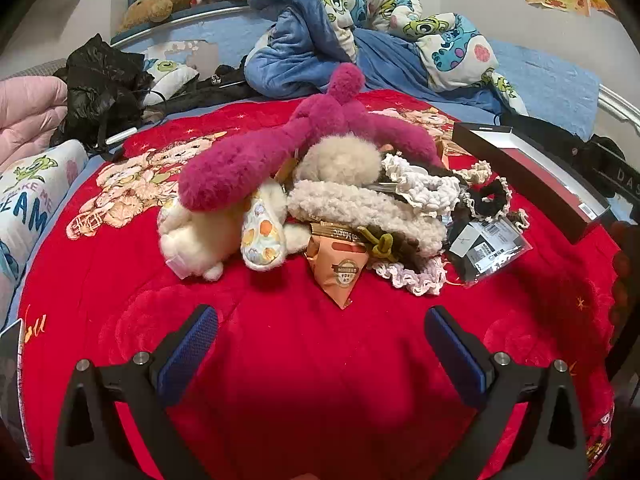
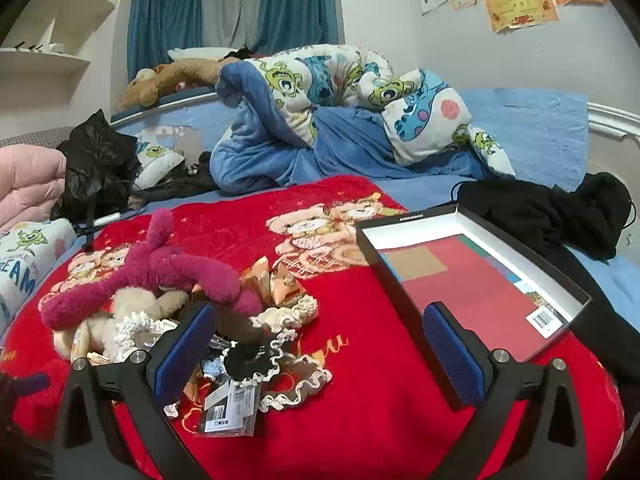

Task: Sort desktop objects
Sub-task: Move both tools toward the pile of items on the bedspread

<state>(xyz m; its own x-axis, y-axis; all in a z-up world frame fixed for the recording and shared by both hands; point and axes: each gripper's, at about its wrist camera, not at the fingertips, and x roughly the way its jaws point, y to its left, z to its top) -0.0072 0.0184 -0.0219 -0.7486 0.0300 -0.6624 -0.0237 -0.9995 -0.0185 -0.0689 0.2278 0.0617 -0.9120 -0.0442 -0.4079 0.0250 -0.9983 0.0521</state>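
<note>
A bed (image 2: 540, 128) carries a red blanket (image 1: 300, 360). On the blanket lie a heap of plush toys (image 1: 248, 184), frilled scrunchies (image 2: 280, 344) and snack packets (image 1: 340, 272), with an open black box (image 2: 472, 280) beside them. A crumpled cartoon quilt (image 2: 320, 92) lies behind.

This is a bedroom in a home. A bed with a blue sheet (image 2: 532, 128) fills the view, and a red blanket (image 2: 360, 420) with bear pictures lies over it. A cartoon-printed quilt (image 2: 320, 92) is bunched near the far edge, a brown plush toy (image 2: 160, 80) lies along the headboard, blue curtains (image 2: 288, 4) hang behind, and certificates (image 2: 516, 0) are stuck on the wall.
</note>
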